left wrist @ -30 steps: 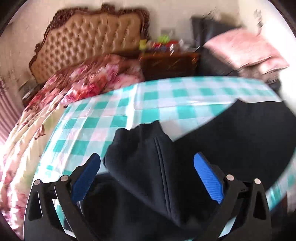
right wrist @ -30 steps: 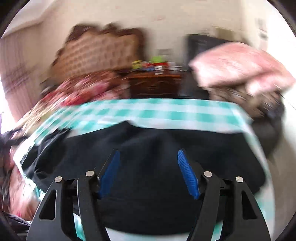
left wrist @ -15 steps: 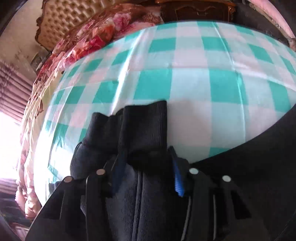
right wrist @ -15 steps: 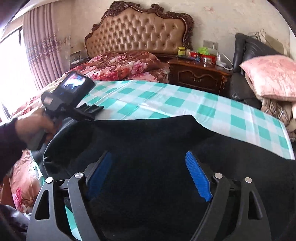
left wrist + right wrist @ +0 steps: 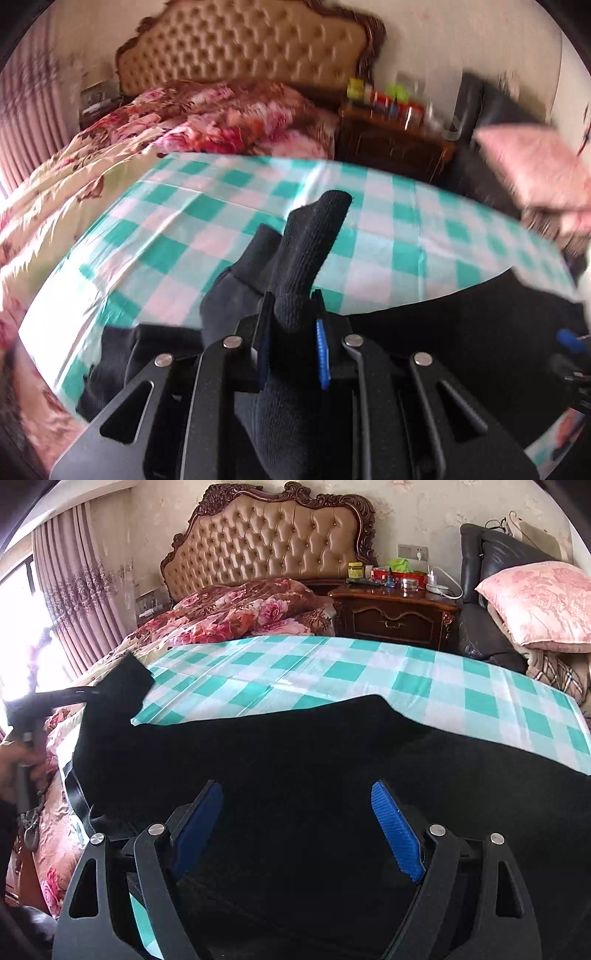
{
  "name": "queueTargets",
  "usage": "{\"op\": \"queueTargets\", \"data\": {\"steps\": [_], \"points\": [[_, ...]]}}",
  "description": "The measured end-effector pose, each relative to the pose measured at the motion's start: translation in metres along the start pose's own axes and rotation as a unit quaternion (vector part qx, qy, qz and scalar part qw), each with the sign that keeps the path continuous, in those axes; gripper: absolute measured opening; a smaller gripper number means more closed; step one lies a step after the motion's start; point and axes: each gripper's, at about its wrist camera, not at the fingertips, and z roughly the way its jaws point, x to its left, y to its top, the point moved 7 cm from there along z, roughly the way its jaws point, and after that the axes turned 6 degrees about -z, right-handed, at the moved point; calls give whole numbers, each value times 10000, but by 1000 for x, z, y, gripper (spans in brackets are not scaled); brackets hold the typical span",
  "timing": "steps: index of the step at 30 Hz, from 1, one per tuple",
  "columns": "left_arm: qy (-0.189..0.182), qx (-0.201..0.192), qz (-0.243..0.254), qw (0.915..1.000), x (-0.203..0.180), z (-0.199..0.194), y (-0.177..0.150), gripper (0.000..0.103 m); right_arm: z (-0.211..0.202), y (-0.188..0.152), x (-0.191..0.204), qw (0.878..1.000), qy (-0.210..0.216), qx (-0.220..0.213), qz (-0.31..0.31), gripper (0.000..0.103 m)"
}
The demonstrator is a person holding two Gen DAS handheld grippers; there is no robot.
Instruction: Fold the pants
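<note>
No legible text, label, brand, number or sign was found in either view. Small jars and bottles (image 5: 391,576) on the nightstand (image 5: 397,614) carry labels, but these are too small to be read; in the left wrist view they are blurred.

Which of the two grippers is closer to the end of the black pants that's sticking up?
The left. The left gripper is shut on that raised end of the pants, having just closed. The right gripper hangs open over the pants' broad middle, farther along the checked cloth.
</note>
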Motion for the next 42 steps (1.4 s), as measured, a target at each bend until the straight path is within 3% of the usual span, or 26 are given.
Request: {"op": "queueTargets", "data": {"steps": [6,12,15,21,24,26,28,30,31,32,33,34,36,40,42], "points": [[-314,-607,-565,9961,50,-53,-34,20,0,-5,17,9998,55,52,-180,81],[-593,-571,-1651,9828,120,-49,-75,20,0,-11,22,9998,41,130,-160,81],[-784,-568,-2092,9731,148,-40,-87,20,2,-14,25,9996,26,203,-174,81],[-1113,-164,-3020,9466,192,-12,-120,23,5,-25,27,9990,-59,368,-229,82],[-1407,-236,-3094,9402,193,-14,-120,42,4,-36,24,9985,-98,503,-196,82],[-1628,-307,-2998,9395,185,-17,-114,77,0,-43,26,9982,-58,532,-253,82],[-1677,-342,-2922,9409,173,-17,-107,88,-5,-50,31,9976,33,559,-412,82],[-1323,-340,-2726,9524,164,-15,-103,86,-9,-60,40,9957,227,601,-669,82],[-1147,-339,-2627,9574,160,-14,-103,73,-11,-65,45,9943,315,633,-796,82],[-1011,-323,-2598,9598,159,-15,-104,45,-11,-68,49,9931,382,668,-882,82],[-946,-283,-2627,9598,161,-15,-105,31,-12,-75,58,9903,541,721,-1060,82],[-1014,-224,-2785,9548,165,-16,-106,24,-12,-78,63,9885,627,729,-1167,82],[-1092,-240,-3008,9471,173,-22,-107,21,-11,-86,76,9834,764,746,-1466,82],[-1223,-289,-2927,9479,172,-39,-95,20,-1,-97,88,9746,684,884,-1940,80],[-1267,-291,-2875,9489,169,-43,-89,20,1,-96,90,9730,681,839,-2039,64]]}}
